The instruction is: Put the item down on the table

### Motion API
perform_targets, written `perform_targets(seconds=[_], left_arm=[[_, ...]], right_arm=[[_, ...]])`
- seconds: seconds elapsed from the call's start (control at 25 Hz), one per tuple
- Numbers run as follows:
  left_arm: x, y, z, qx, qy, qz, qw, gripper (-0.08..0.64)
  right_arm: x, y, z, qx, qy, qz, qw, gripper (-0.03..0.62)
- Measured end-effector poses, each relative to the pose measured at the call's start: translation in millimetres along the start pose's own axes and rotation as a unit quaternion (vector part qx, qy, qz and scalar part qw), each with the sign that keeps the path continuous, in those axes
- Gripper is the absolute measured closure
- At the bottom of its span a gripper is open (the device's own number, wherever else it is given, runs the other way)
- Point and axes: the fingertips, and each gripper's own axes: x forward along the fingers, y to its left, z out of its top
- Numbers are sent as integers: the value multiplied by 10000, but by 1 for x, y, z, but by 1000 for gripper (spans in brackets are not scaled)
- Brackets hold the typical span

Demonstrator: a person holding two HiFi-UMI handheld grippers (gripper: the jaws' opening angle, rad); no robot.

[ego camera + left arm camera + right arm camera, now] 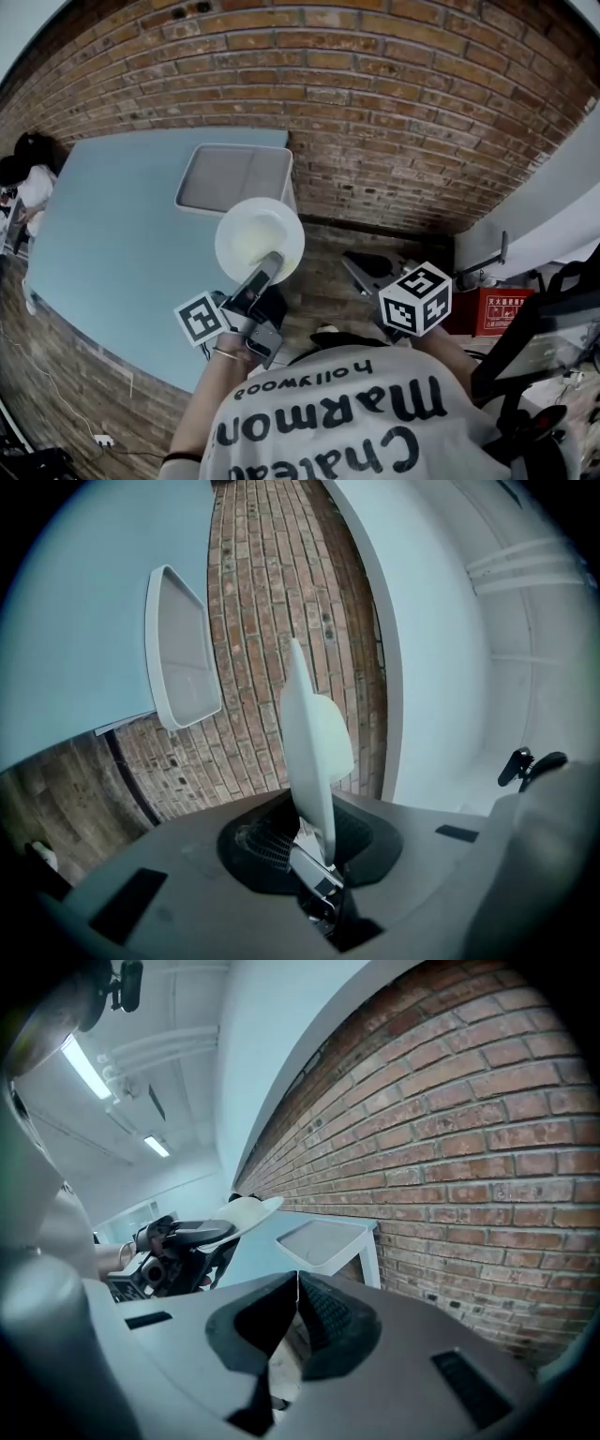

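Note:
A white plate [260,239] hangs in the air just off the light blue table [112,225], near its right corner. My left gripper [266,268] is shut on the plate's near rim. In the left gripper view the plate [314,733] stands edge-on between the jaws of the left gripper [317,860]. In the right gripper view the plate [246,1208] and the left gripper [178,1237] show at the left. My right gripper [356,266] is held lower right, off the table; the right gripper [297,1281] is shut with nothing in it.
A white rectangular tray [234,178] sits at the table's far right corner, just beyond the plate; the tray [178,658] also shows in the left gripper view. A brick wall [394,103] runs behind. A red box [492,309] lies at the right. A person [28,178] is at the far left.

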Motion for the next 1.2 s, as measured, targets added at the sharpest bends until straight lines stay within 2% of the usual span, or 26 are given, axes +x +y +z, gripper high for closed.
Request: perform_targets(seconds=[0.32, 0.56, 0.84, 1.2], left_arm=[[37, 20, 24, 0, -245, 51, 9997, 517], [54, 32, 29, -70, -36, 196, 9998, 518], [70, 45, 49, -45, -12, 198, 9998, 518], [94, 95, 96, -395, -93, 440, 9982, 518]], right_arm=[[7, -38, 4, 18, 6, 70, 10000, 581], [17, -51, 0, 161, 102, 93, 9998, 581], [36, -68, 0, 247, 155, 33, 9996, 581], [79, -91, 17, 291, 354, -25, 9989, 581]])
